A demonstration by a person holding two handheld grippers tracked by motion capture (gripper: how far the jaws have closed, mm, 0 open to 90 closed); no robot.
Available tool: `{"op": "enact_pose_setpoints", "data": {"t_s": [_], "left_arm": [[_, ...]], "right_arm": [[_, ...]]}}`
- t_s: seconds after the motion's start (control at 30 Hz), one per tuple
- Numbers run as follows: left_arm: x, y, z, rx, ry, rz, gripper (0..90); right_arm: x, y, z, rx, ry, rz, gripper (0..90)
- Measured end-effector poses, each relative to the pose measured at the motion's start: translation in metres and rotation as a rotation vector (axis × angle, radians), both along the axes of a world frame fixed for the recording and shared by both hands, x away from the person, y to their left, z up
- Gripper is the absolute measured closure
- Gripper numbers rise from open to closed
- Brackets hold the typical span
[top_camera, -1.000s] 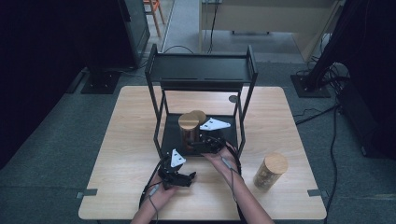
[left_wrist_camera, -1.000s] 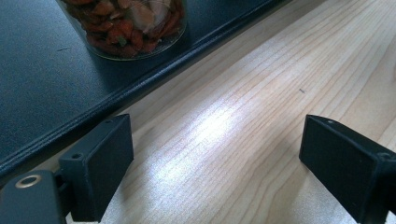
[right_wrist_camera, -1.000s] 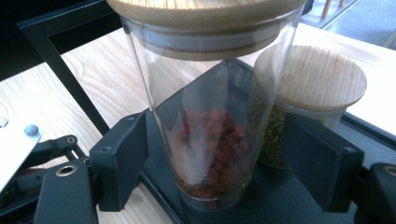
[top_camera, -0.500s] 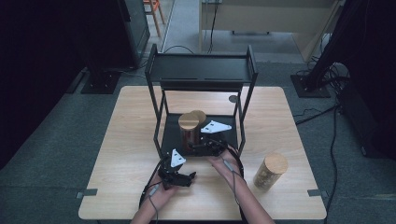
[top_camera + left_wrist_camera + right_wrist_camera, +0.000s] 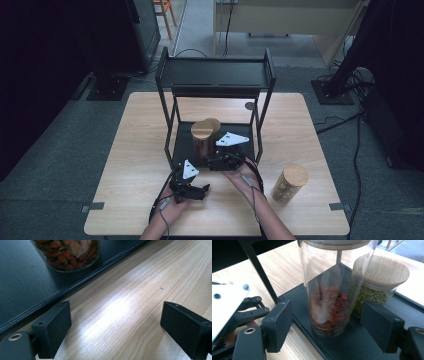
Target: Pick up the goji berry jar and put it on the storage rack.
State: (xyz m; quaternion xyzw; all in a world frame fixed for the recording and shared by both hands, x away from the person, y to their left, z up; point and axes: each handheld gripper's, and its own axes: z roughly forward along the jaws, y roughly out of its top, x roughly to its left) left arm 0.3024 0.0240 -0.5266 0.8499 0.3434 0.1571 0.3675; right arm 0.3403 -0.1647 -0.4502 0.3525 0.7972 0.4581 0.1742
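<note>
Right claw [image 5: 325,325] wide, still framing red-berry jar [image 5: 329,290], left claw [image 5: 115,325] wide, unmoved

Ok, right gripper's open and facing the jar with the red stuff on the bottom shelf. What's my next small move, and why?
Probably ease the right gripper forward until its jaws flank the red-filled jar, then close. The jaws stand open and apart from the glass, short of it. Keep centred: the green-bean jar stands close behind it, and the left gripper rests open on the table, out of the way.

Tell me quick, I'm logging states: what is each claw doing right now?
Left claw: open, holding nothing, over bare table.
Right claw: open, jaws either side of the red-filled jar, not clamped.
</note>
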Motion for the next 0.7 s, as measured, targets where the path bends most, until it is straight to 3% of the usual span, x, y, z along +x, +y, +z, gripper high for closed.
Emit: {"op": "enact_pose_setpoints", "data": {"t_s": [0.27, 0.43, 0.7], "left_arm": [[0.0, 0.0, 0.0, -0.001, 0.002, 0.0, 10.2], [0.0, 0.0, 0.0, -0.001, 0.001, 0.001, 10.2], [0.0, 0.0, 0.0, -0.001, 0.001, 0.0, 10.2]], "right_arm": [[-0.006, -0.004, 0.001, 0.004, -0.011, 0.006, 23.7], [-0.01, -0.007, 0.0, -0.021, -0.019, 0.012, 23.5], [-0.016, -0.013, 0.0, -0.009, -0.018, 0.012, 23.7]]}}
